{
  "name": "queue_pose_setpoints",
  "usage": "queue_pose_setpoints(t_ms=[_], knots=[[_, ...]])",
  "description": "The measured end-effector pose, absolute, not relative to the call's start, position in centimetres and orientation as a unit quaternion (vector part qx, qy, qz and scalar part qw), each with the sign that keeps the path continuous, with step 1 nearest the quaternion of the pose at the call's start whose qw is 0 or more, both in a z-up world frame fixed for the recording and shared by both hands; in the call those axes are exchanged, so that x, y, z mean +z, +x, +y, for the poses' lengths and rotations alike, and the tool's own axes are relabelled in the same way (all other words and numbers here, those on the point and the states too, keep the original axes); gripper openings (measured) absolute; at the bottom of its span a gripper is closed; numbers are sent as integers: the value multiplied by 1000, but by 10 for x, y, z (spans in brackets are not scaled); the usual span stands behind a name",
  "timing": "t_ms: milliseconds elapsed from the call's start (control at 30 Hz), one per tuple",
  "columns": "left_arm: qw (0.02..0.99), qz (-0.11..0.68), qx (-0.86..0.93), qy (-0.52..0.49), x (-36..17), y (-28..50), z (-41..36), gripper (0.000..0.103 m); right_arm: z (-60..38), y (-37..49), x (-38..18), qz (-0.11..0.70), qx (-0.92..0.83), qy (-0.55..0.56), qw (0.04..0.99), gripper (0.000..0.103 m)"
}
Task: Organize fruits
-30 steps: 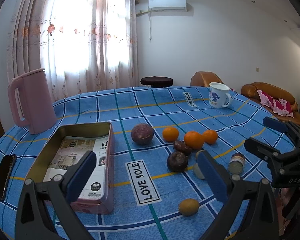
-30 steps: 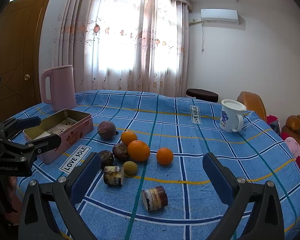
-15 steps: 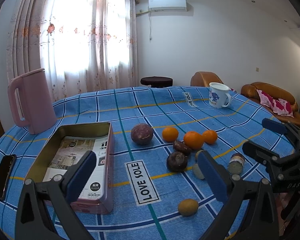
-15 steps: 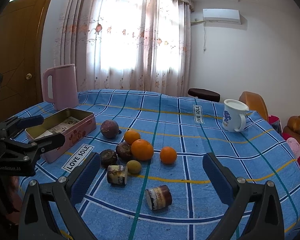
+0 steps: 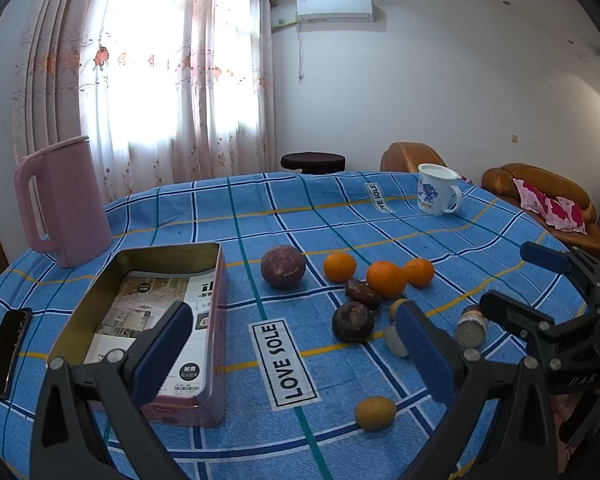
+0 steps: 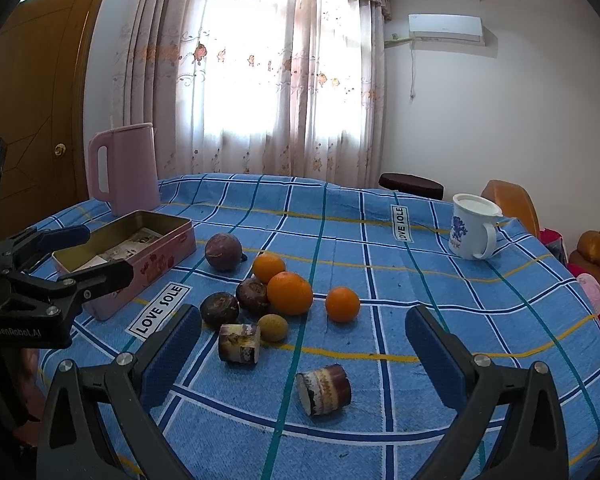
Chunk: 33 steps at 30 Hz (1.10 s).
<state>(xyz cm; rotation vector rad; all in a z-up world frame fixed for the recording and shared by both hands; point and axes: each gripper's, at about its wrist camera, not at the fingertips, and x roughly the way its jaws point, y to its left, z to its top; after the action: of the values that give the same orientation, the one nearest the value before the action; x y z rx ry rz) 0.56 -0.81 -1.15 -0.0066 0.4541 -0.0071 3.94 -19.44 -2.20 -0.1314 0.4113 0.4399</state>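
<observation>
Both tongs were spread wide and empty: left tongs (image 5: 296,350) low in the left wrist frame, right tongs (image 6: 304,354) low in the right wrist frame. Fruits lay loose mid-frame on the blue checked cloth surface (image 5: 380,220): three smooth orange citrus (image 5: 386,279), wrinkled dark purple passion fruits (image 5: 353,321), one larger purple round fruit (image 5: 283,266) and a small yellow-brown oval fruit (image 5: 375,413). The open pink rectangular metal tin (image 5: 214,344) sat lower left. Judgement: approach one round fruit squarely, close gently; smooth skins may roll.
</observation>
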Motion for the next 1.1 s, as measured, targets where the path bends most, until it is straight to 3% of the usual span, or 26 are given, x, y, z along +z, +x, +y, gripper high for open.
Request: queue_pose_setpoints(t_ms=[667,867,1100], knots=[[958,276,-71,20,-49,5,-44,103,-217,51,-51,238,189,-79,949,102],[946,310,-90,0,-63,12,-44,94,-216,57,-60,260,201,-80,941,101],[933,341,-115,-9,-77,16,-47,80,-211,65,-74,294,221,-79,927,80]])
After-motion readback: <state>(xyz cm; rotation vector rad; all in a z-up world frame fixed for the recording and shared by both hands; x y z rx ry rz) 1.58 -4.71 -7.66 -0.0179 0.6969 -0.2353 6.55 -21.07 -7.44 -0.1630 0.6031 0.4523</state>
